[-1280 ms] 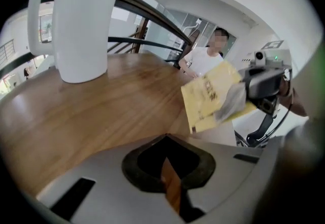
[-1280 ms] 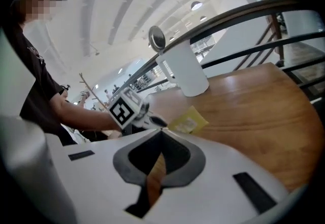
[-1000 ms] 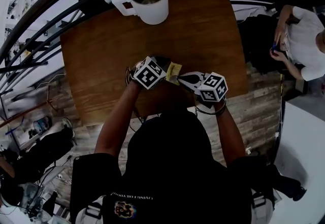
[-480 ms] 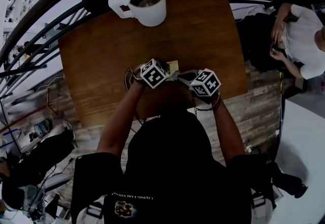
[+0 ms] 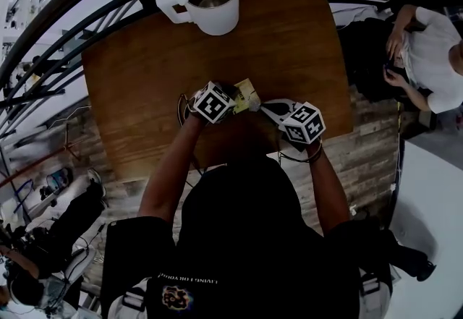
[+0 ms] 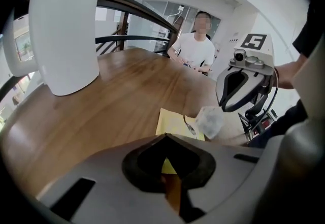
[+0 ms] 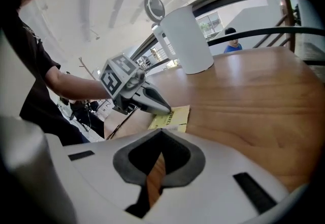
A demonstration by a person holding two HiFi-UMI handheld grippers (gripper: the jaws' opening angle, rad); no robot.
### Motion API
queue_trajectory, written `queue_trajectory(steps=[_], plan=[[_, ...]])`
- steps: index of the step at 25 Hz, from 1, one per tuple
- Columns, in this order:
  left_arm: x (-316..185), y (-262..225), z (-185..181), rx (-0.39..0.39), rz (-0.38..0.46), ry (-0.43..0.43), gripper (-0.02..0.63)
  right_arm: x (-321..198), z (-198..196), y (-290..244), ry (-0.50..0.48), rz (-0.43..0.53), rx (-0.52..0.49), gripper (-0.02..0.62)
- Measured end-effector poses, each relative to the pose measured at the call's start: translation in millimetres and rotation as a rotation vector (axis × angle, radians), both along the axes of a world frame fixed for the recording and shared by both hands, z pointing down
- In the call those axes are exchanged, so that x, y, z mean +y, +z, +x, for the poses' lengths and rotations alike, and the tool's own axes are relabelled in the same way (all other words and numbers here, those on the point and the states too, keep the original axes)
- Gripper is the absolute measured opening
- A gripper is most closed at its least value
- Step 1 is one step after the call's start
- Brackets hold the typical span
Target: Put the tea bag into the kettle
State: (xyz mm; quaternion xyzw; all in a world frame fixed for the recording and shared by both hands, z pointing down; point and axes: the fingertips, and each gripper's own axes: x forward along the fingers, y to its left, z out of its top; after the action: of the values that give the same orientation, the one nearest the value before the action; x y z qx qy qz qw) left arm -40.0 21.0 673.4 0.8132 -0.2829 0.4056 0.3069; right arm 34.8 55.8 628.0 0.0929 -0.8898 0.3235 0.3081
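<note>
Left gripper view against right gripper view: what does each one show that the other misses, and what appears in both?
Only the left gripper view shows the right gripper, the pale tea bag at its tip, and a seated person in a white shirt. Only the right gripper view shows the left gripper, its tip on the yellow wrapper, and a distant person in blue. Both show the white kettle, the yellow wrapper and the wooden table.

Only part-legible text: line of pale capitals on black shirt (image 5: 189, 278), head view, upside down. Looks like "LIVING FOR", rest too small to read. Dark print along edge of flat yellow paper wrapper (image 7: 171, 115), too blurred to read. Black-and-white square patterns on white marker cubes (image 5: 213, 103): codes, no letters or numbers.
</note>
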Motion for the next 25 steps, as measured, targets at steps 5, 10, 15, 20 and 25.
queue_trajectory(steps=[5,10,15,20,25], plan=[[-0.3,0.3,-1.0,-0.003,-0.002,-0.001,0.005,-14.4,16.5,-36.7,0.071,0.051,-0.058,0.009],[-9.8,-15.7,-7.2,-0.019,0.028,-0.040,0.005,-36.0,5.9,-84.6,0.089,0.177,-0.111,0.009],[-42.8,-66.8,-26.2,-0.008,0.133,-0.153,0.005,-71.0,-20.6,-128.2,0.107,0.306,-0.156,0.009],[-62.8,-117.2,-57.3,-0.005,0.209,-0.288,0.005,-101.7,-57.3,-166.7,0.101,0.411,-0.203,0.009],[-78.8,-174.1,-87.9,0.010,0.323,-0.401,0.005,-140.0,-86.5,-217.4,0.133,0.528,-0.257,0.009]])
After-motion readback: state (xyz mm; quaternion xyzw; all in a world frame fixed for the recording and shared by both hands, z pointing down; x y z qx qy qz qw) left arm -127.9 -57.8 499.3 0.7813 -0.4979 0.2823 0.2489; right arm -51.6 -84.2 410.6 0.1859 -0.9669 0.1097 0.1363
